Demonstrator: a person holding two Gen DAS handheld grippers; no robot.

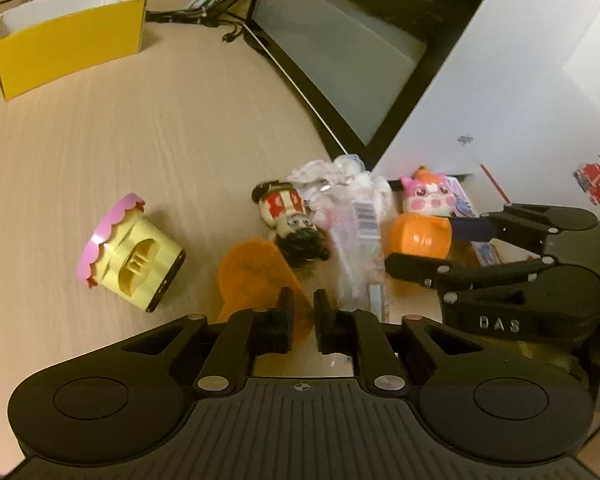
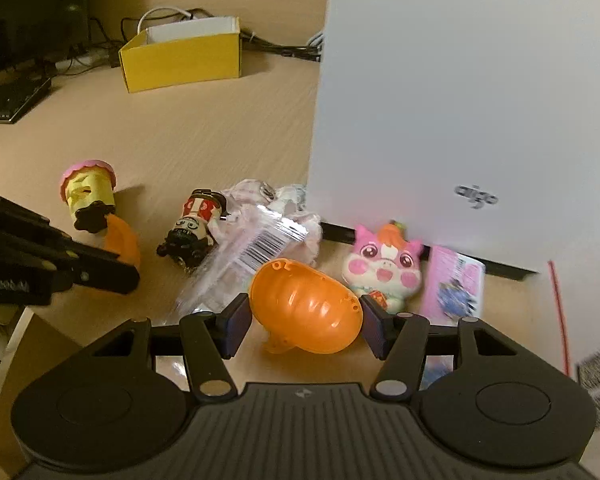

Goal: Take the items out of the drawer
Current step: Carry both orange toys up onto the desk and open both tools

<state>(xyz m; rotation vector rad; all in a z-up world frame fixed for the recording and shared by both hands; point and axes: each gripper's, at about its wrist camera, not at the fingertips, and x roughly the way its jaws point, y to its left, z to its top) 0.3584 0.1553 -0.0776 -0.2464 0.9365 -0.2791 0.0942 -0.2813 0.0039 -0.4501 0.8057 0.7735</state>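
Observation:
My right gripper (image 2: pixel 306 322) is shut on an orange capsule half (image 2: pixel 308 312), dome side up, low over the desk; the left wrist view shows the same shell (image 1: pixel 420 236) between the fingers. My left gripper (image 1: pixel 304 314) is shut on the edge of a second, translucent orange capsule half (image 1: pixel 256 280). On the desk between the two lie a small figurine (image 1: pixel 292 220), a crumpled clear wrapper with a barcode (image 1: pixel 356 216) and a pink cat toy (image 2: pixel 384 268). A yellow cupcake-shaped toy (image 1: pixel 128 252) with a pink top lies on its side to the left. No drawer is clearly visible.
A white computer case (image 2: pixel 460 100) stands right behind the toys, with a pink card (image 2: pixel 454 284) at its foot. A yellow open box (image 1: pixel 68 36) and cables sit at the back. A dark monitor (image 1: pixel 340 48) leans behind the pile. A keyboard (image 2: pixel 12 100) lies far left.

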